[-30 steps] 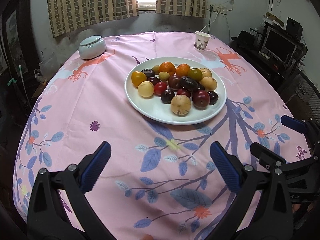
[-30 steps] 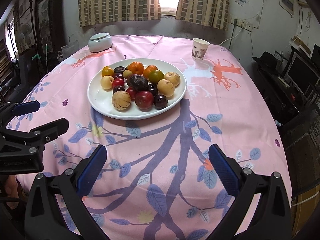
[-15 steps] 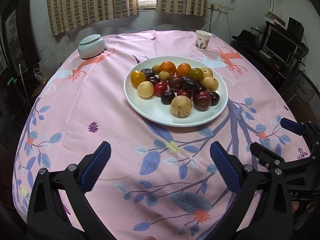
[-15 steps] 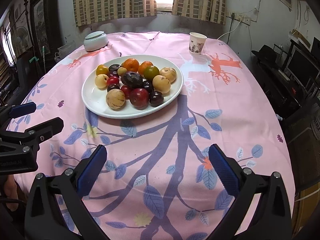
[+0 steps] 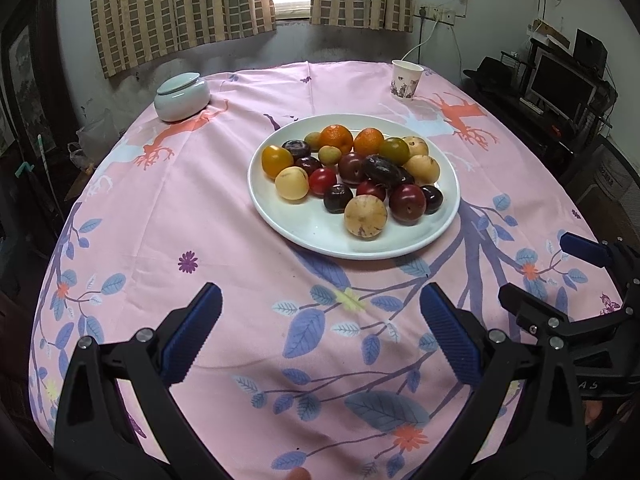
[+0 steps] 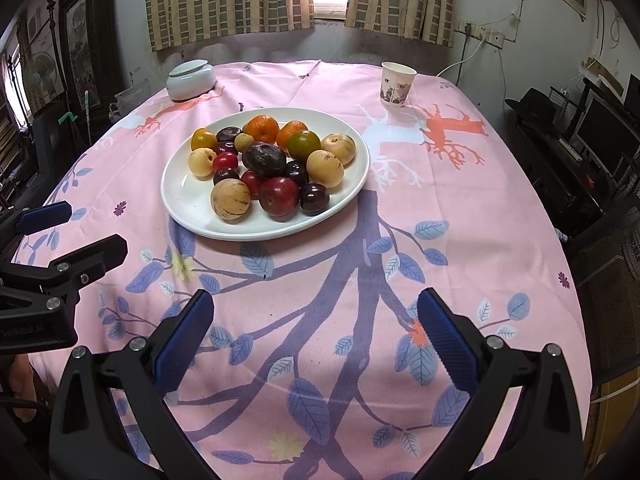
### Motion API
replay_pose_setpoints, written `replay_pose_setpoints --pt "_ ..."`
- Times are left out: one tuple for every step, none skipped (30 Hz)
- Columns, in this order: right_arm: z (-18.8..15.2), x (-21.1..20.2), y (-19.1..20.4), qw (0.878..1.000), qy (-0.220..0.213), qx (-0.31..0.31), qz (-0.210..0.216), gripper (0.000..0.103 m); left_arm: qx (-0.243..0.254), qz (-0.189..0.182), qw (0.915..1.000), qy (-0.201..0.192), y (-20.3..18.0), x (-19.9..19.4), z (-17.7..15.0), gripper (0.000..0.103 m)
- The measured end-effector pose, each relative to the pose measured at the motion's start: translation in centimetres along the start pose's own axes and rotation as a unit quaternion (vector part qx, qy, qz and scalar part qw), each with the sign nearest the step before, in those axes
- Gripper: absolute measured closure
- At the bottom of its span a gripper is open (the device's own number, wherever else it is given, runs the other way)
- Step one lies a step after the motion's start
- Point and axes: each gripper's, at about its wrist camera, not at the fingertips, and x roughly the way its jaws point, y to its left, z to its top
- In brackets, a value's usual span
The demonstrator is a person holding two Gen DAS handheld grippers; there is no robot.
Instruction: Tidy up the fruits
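Note:
A white plate (image 5: 316, 228) (image 6: 188, 204) stands mid-table, piled with several fruits: oranges (image 5: 337, 138) (image 6: 262, 128), red and dark plums (image 5: 407, 204) (image 6: 279, 196), pale yellow round fruits (image 5: 365, 216) (image 6: 230, 199), a green citrus (image 5: 394, 151) (image 6: 304, 145). My left gripper (image 5: 320, 320) is open and empty above the near tablecloth, short of the plate. My right gripper (image 6: 316, 320) is open and empty, near the front edge, to the right of the plate. Each gripper shows at the edge of the other's view: the right one (image 5: 548, 276), the left one (image 6: 76, 232).
A pale lidded ceramic jar (image 5: 182, 97) (image 6: 191, 79) stands at the back left. A paper cup (image 5: 406, 81) (image 6: 396, 85) stands at the back right. The table has a pink leaf-print cloth (image 5: 168, 208). A desk with a monitor (image 5: 560, 84) is to the right.
Both grippers have crept forward toward the plate, which appears slightly closer and larger. Both stay open and empty.

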Motion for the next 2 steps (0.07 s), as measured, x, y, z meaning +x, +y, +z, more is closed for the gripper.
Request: replay_pose_setpoints --pt "0.06 0.08 0.01 1.000 0.000 0.000 0.000 0.001 0.000 0.000 1.0000 0.000 0.00 -0.01 0.01 0.002" --pt "0.08 0.11 0.00 1.000 0.001 0.000 0.000 0.001 -0.001 0.000 1.0000 0.000 0.01 0.03 0.02 0.002"
